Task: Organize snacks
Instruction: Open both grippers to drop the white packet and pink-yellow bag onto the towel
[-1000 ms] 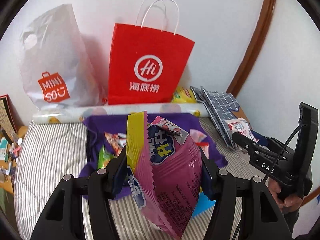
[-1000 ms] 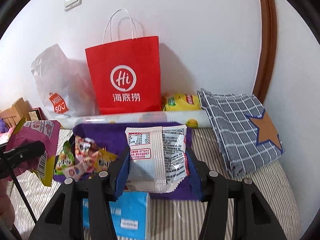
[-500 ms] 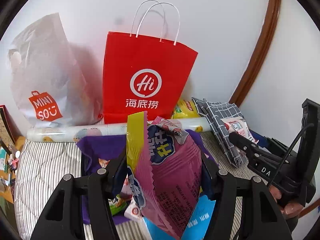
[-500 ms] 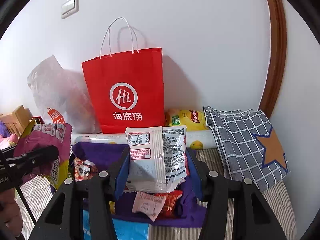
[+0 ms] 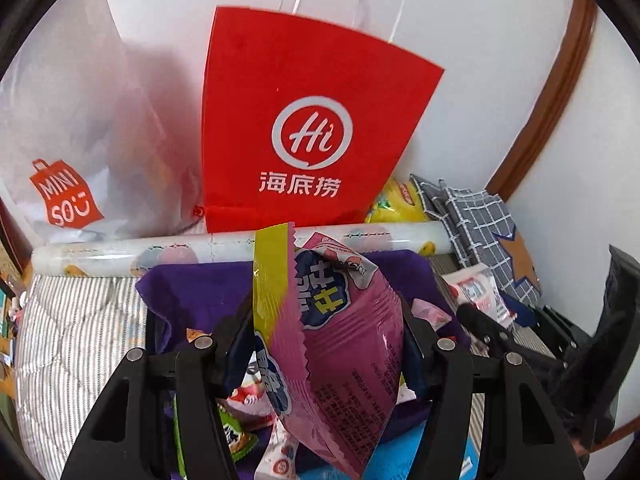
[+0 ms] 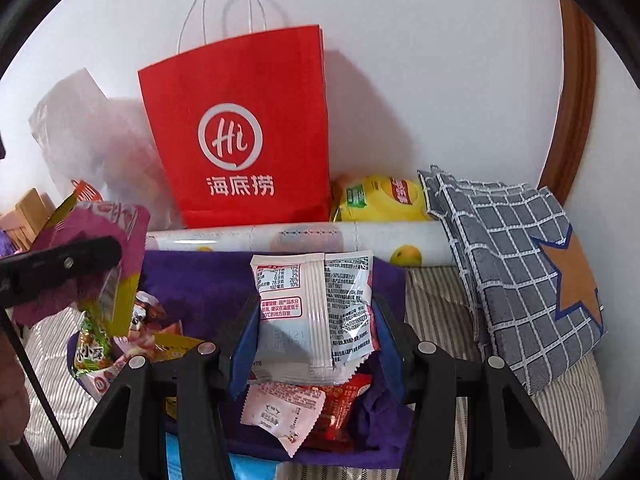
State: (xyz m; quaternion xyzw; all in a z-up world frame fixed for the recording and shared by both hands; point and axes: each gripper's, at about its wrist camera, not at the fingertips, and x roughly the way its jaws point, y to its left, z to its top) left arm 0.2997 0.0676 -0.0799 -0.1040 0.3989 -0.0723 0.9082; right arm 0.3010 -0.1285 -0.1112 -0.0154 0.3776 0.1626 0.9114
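Note:
My left gripper [image 5: 326, 344] is shut on a pink and yellow snack bag [image 5: 340, 352], held upright above a purple cloth [image 5: 200, 292]. The same pink bag [image 6: 88, 248] shows at the left edge of the right wrist view. My right gripper [image 6: 312, 328] is shut on a white snack packet [image 6: 316, 312] with printed text, over the purple cloth [image 6: 200, 280]. A red paper bag [image 5: 304, 120] with white handles stands against the wall behind; in the right wrist view the red paper bag [image 6: 248, 132] is straight ahead. Several small snack packs [image 6: 116, 344] lie on the cloth.
A white plastic shopping bag [image 5: 76, 140] leans left of the red bag. A rolled printed sheet [image 6: 320, 240] lies along the cloth's far edge. A yellow chip bag [image 6: 380, 196] and a grey checked cushion [image 6: 516, 272] sit right. A light blue box [image 5: 400, 456] lies near.
Both grippers have moved forward toward the red paper bag and the wall, each keeping its packet. The red bag looms larger, and the purple cloth with the snacks has slid lower in view.

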